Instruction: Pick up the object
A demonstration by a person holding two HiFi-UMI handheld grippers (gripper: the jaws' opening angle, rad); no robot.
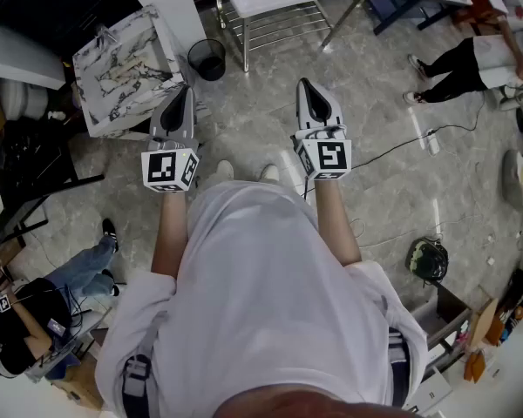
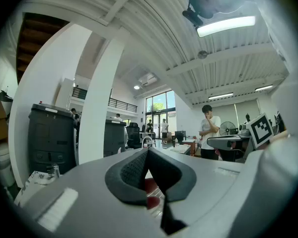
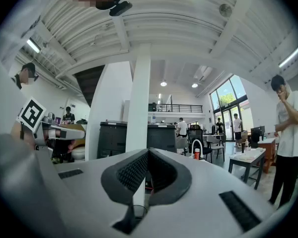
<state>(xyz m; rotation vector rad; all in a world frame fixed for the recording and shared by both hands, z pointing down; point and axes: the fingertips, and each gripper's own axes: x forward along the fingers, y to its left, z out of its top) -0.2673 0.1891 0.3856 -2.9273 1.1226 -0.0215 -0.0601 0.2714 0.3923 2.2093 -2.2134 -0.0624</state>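
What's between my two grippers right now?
In the head view, only grey floor and the person's shoe tips lie between the left gripper and right gripper.

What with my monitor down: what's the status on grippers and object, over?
Left gripper shut, empty. Right gripper shut, empty. No object to pick up identifiable in view. Nothing close in front of the jaws.

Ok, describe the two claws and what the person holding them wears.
The left claw and right claw look alike: pale grey tapered shells with black textured pads at the front. Each carries a white cube printed with black square markers at its back end. The person wears a white short-sleeved shirt and pale shoes.
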